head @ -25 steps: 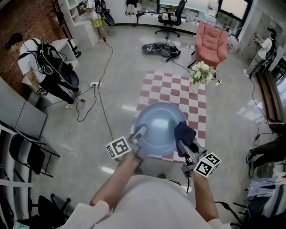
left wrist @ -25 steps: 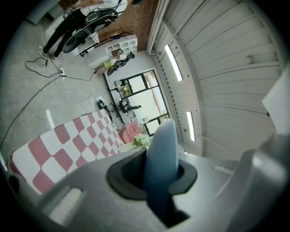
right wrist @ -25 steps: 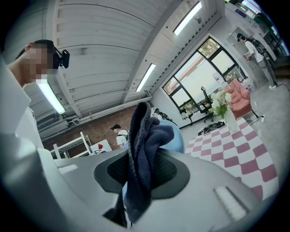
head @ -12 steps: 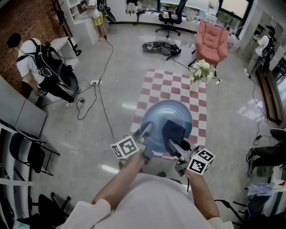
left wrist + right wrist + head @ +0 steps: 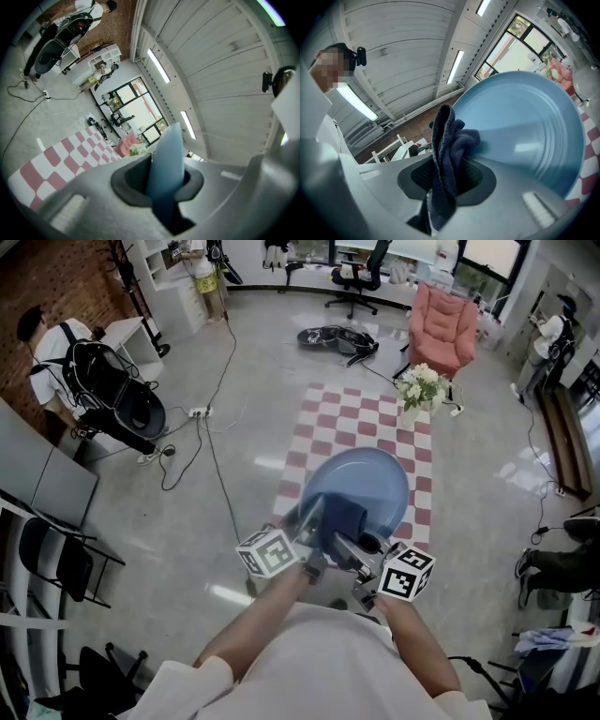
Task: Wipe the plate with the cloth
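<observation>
Left gripper (image 5: 165, 183) clamped tight on near-left rim of blue plate (image 5: 373, 486), plate held mid-air over pink checkered rug (image 5: 345, 423). Right gripper (image 5: 443, 187) pinching dark blue cloth (image 5: 449, 149), cloth bunched against plate's face, near side.

Looks like an open-plan office or studio: polished grey floor (image 5: 262, 371), brick wall (image 5: 56, 277), white shelving (image 5: 164, 287), a swivel chair (image 5: 356, 279) near large windows (image 5: 487, 254). Holds a lounge corner too, with pink armchair (image 5: 441, 329), flowers (image 5: 420, 388) and red-checked rug (image 5: 347, 432), plus cables (image 5: 217, 474) and a power strip (image 5: 199, 415) on the floor.
</observation>
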Tool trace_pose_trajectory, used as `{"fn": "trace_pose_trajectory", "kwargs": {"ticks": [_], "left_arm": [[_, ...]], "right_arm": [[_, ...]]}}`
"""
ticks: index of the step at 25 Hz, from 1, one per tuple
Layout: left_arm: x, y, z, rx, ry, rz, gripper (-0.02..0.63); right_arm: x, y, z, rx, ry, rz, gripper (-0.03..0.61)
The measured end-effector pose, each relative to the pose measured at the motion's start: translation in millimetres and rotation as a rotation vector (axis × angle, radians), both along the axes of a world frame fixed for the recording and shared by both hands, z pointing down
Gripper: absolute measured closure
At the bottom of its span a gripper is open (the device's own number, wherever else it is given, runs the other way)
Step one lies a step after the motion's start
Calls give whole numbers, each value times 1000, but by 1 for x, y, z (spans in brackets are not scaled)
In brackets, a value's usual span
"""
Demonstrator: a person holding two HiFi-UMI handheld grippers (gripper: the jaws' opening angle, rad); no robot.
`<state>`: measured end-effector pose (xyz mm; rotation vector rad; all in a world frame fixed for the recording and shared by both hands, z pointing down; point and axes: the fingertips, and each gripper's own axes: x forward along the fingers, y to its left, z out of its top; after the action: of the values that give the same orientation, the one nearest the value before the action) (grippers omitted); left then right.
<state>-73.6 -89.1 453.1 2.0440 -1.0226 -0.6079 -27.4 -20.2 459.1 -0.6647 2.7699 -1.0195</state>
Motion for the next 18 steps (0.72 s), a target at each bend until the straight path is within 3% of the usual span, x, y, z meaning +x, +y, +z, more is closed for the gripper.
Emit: {"fn": "trace_pose_trajectory", "kwargs": {"ticks": [9,18], "left_arm": [[6,8,0,35,-86,0,565],[-2,11,6,17,-140,-8,566]], "right_arm": [[-10,1,31,-87,146,-34,477],[11,-1,66,-59,401,-5,477]]}}
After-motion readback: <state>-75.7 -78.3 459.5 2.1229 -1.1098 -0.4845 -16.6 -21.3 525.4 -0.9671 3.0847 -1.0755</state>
